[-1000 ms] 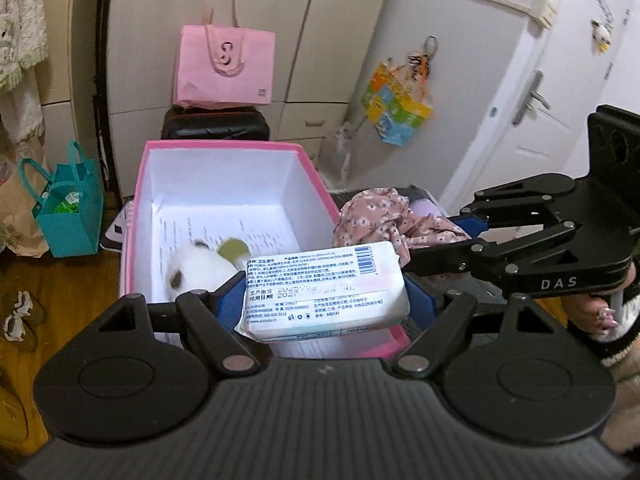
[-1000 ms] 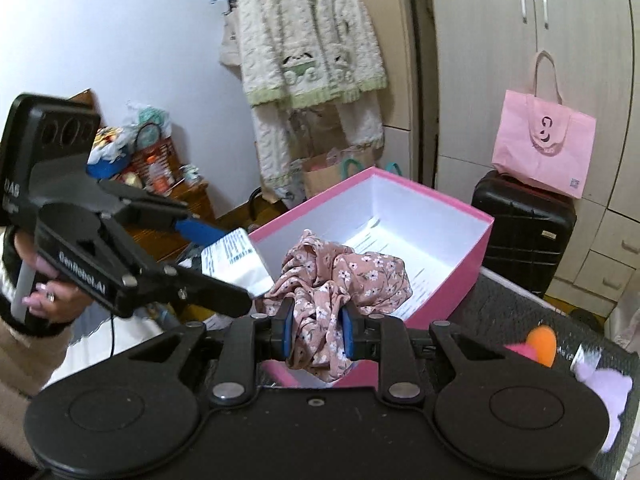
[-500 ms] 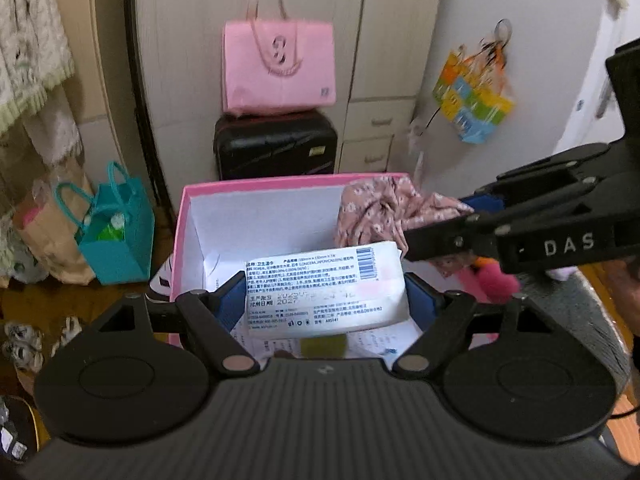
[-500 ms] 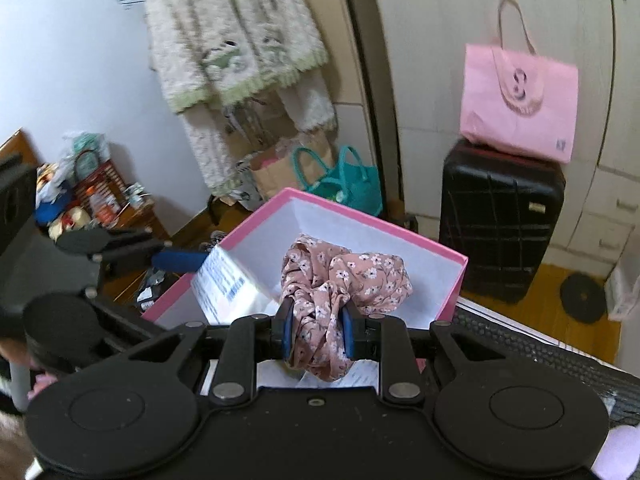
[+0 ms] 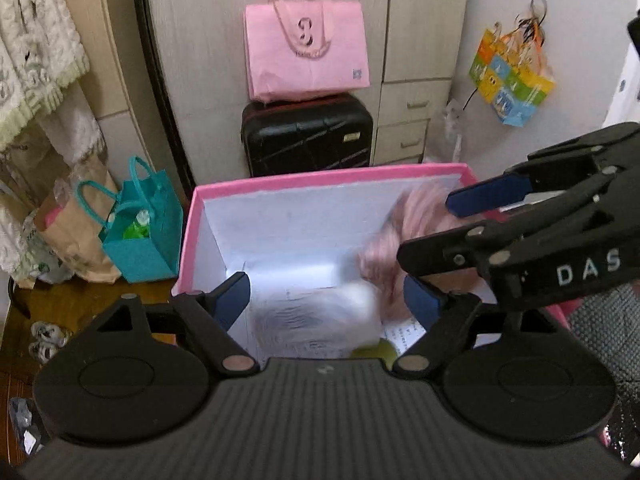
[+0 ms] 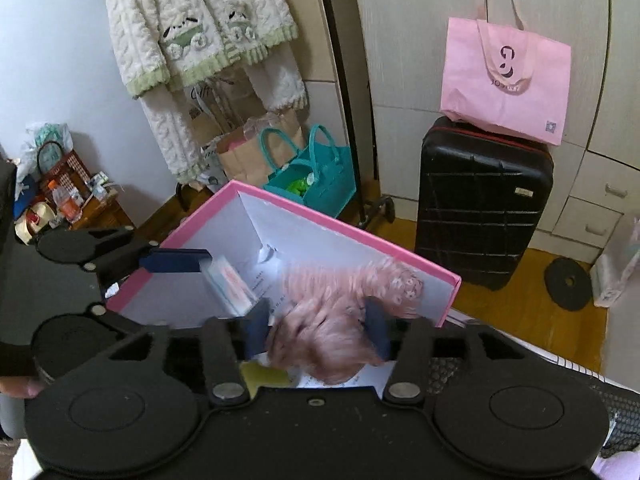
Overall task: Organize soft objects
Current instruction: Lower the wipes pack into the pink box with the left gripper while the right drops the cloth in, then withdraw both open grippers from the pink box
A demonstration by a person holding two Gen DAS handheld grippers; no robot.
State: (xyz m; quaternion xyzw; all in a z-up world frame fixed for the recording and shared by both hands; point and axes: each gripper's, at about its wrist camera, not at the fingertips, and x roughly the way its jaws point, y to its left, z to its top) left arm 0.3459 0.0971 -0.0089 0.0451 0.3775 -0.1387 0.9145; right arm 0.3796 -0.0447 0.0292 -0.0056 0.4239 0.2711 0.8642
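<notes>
Released, blurred tissue pack (image 5: 316, 316) and floral cloth (image 6: 340, 320) drop into pink box (image 5: 320, 174); both jaws spread.

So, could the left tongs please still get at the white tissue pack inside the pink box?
Probably yes: the left tongs hang open right above the tissue pack in the open-topped pink box.

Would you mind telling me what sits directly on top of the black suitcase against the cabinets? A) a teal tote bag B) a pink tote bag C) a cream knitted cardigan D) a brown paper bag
B: the pink tote bag rests on top of the black suitcase, while the teal tote bag stands on the floor further left.
</notes>
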